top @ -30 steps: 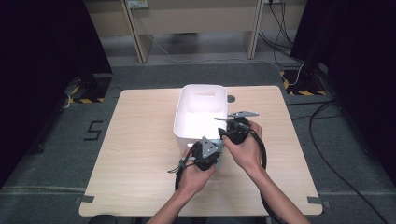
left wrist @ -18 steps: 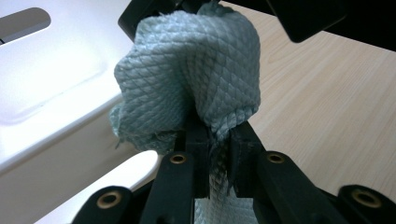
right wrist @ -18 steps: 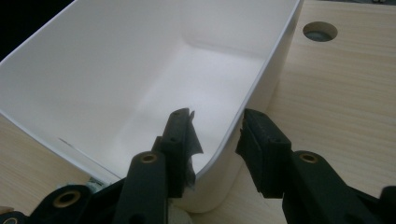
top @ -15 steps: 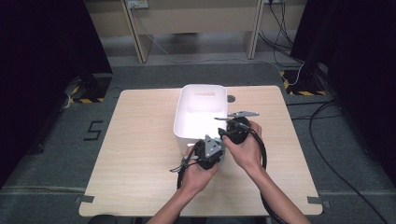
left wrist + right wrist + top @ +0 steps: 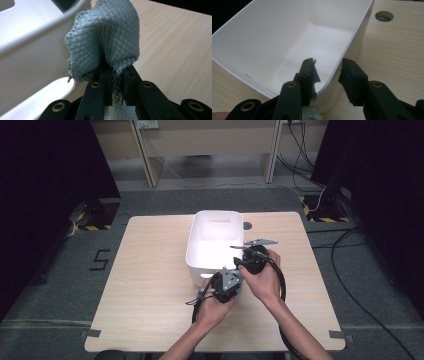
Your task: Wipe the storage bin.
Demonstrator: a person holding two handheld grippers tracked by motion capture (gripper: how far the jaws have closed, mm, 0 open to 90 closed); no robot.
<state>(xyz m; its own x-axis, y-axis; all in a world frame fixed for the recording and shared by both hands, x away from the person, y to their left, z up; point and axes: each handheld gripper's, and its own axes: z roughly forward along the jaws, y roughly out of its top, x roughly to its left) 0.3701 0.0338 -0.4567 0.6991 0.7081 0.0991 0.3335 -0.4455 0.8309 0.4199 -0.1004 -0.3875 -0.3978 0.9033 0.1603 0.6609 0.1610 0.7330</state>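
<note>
A white plastic bin [image 5: 191, 245] stands in the middle of the table. My left gripper [image 5: 116, 72] is shut on a grey-green waffle-weave cloth [image 5: 107, 37], which bunches up above the jaws right against the bin's outer wall [image 5: 37, 37]. In the high view the left gripper [image 5: 226, 279] sits at the bin's near end. My right gripper [image 5: 328, 70] straddles the bin's near right corner, one jaw inside and one outside. The rim [image 5: 329, 78] runs between the jaws with a gap on the outer side. In the high view the right gripper [image 5: 243, 256] is at the bin's right wall.
The bin's inside [image 5: 294, 37] looks bare. A round cable hole [image 5: 384, 16] is cut into the wooden table [image 5: 150, 285] beyond the bin's right side. Cables trail from both grippers toward the near edge. Dark floor and desk legs lie beyond the table.
My left gripper has edged slightly right, closer to the bin's near corner, with the cloth still in it. The right gripper has not moved.
</note>
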